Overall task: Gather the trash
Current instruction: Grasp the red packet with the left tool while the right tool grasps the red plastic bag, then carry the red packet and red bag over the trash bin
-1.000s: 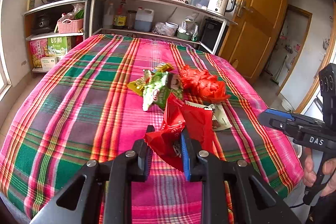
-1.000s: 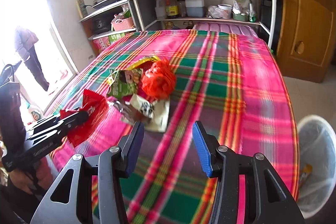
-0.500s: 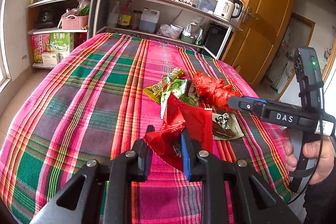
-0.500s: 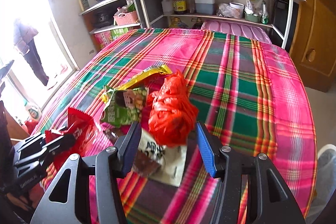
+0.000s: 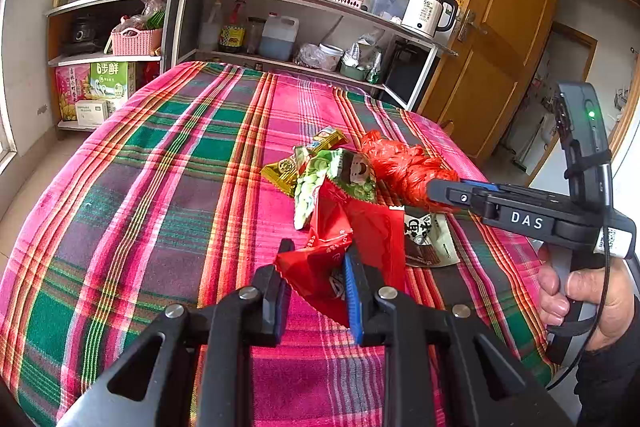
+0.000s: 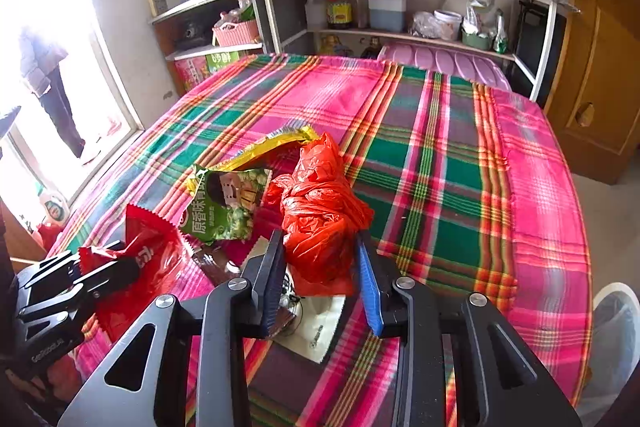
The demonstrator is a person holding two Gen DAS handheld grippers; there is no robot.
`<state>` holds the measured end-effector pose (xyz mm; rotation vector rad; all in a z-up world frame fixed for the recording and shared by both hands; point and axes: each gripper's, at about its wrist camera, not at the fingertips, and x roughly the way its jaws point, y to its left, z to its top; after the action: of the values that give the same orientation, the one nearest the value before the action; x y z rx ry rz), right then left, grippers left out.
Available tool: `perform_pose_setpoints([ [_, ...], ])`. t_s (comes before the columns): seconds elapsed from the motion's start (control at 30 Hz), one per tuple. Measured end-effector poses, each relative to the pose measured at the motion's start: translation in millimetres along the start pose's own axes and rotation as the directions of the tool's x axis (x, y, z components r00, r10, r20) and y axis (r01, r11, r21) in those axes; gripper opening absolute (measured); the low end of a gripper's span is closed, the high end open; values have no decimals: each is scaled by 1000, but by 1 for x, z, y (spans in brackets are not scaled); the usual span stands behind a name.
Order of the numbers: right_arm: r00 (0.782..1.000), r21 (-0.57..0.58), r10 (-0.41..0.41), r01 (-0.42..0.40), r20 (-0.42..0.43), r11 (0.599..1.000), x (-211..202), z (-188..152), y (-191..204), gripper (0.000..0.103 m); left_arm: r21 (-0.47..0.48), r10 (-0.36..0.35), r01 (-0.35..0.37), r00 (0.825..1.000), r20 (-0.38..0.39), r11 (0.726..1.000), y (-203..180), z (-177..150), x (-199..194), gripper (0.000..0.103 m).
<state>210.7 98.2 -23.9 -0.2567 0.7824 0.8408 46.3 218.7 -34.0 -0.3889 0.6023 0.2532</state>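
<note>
Right hand-held gripper: jaws have just been closing, and the crumpled red plastic bag sits between them. The pads look to be touching its sides; I cannot tell whether they press firmly yet.
Bag's direction: straight ahead of the right fingers, at about twelve o'clock, its long axis running away from the tips toward the far end of the bench.
Left hand-held gripper: narrow, clamped on a red snack wrapper that stands up between its fingers above the cloth.
Nearer hand: the right one, by my judgement; in the left view its tips reach the bag from three o'clock, while the left is already occupied.
Pose: both grippers tilt downward over the near edge of the bench; a hand wraps the right handle.
Just beyond: a white-and-brown wrapper lies flat under the right fingers, partly beneath the bag.
Further: a green pea packet at eleven o'clock, touching the bag, with a yellow wrapper behind it.
Bin: white-lined, on the floor at four o'clock of the right gripper, off the bench edge.
</note>
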Motion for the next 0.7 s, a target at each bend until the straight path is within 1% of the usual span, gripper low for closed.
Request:
perform_pose_setpoints([
  [0.3,998,58,-21,19,51,998,-44,-21,-19,34,35,-14,13,1000,19,999,-23,7,-10,25],
  [0.47,996,112,-57,49,73,992,-73,-40,-38,34,63,-35,34,999,12,997,-46,7,-11,25],
  [0.7,990,170,-104,87,97,982,-111,-67,-63,34,110,-81,82,997,-8,991,-86,5,-7,25],
])
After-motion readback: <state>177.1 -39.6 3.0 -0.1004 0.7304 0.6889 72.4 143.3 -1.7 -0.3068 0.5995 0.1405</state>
